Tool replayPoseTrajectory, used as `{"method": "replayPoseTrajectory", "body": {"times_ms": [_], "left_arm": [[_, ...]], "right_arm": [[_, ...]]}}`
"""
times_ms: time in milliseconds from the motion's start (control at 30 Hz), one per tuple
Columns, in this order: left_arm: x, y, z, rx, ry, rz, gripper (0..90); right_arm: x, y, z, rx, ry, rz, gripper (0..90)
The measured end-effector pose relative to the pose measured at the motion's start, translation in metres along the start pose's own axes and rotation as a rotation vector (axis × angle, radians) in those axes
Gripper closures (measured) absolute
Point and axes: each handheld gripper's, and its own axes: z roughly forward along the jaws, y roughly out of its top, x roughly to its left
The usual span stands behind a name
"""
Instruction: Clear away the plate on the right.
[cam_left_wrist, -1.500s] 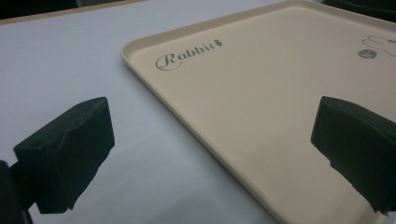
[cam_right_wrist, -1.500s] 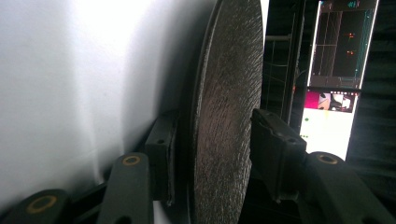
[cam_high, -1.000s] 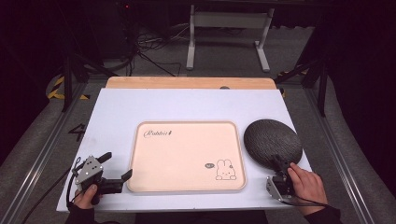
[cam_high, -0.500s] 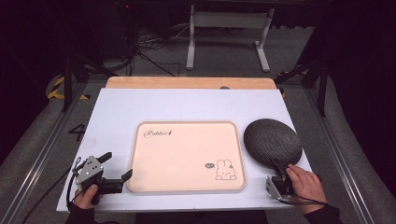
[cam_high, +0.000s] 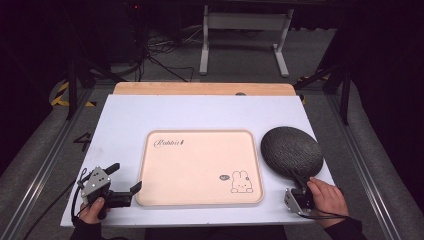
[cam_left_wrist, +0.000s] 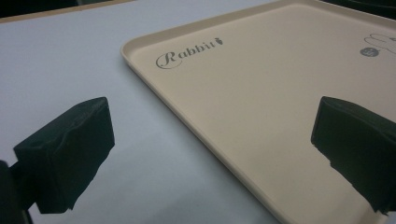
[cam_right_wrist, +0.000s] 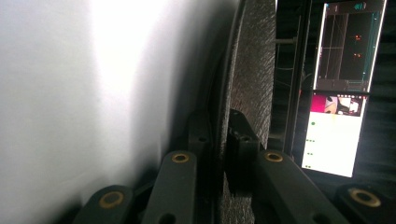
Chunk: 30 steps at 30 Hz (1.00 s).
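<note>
Noted no visible shift: right hand-held gripper still clamped on round dark textured plate near table's right edge, left hand-held gripper wide, lift pending.

Table beyond tray open; dark plate blocks right edge.

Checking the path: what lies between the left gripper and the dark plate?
In the high view, the beige tray lies between the left gripper and the dark plate.
</note>
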Motion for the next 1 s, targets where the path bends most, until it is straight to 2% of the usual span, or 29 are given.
{"method": "replayPoseTrajectory", "body": {"times_ms": [100,133,233,367,567,700,833,867,1000], "left_arm": [[0.000,0.000,0.000,-0.001,0.000,-0.004,0.4],[0.000,0.000,0.000,0.000,0.000,-0.004,0.4],[0.000,0.000,0.000,0.000,0.000,-0.004,0.4],[0.000,0.000,0.000,-0.002,0.000,-0.003,0.3],[0.000,0.000,0.000,0.000,0.002,0.000,0.4],[0.000,0.000,0.000,0.003,0.003,0.006,0.4],[0.000,0.000,0.000,0.005,0.005,0.007,0.4],[0.000,0.000,0.000,0.005,0.004,0.007,0.4],[0.000,0.000,0.000,0.005,0.005,0.007,0.4]], "right_arm": [[-0.005,0.000,-0.002,0.015,-0.007,0.019,85.6],[-0.007,0.000,-0.003,0.024,-0.006,0.041,85.7],[-0.011,-0.003,-0.005,0.022,0.003,0.049,85.7],[-0.012,-0.003,-0.005,0.025,0.006,0.036,85.8],[-0.020,-0.005,-0.012,0.024,0.038,0.085,85.9],[-0.027,-0.008,-0.020,0.040,0.007,0.099,85.8],[-0.033,-0.009,-0.025,0.034,-0.016,0.102,85.8],[-0.037,-0.009,-0.029,0.032,-0.033,0.103,85.8],[-0.042,-0.007,-0.035,0.026,-0.044,0.100,85.8]]}}
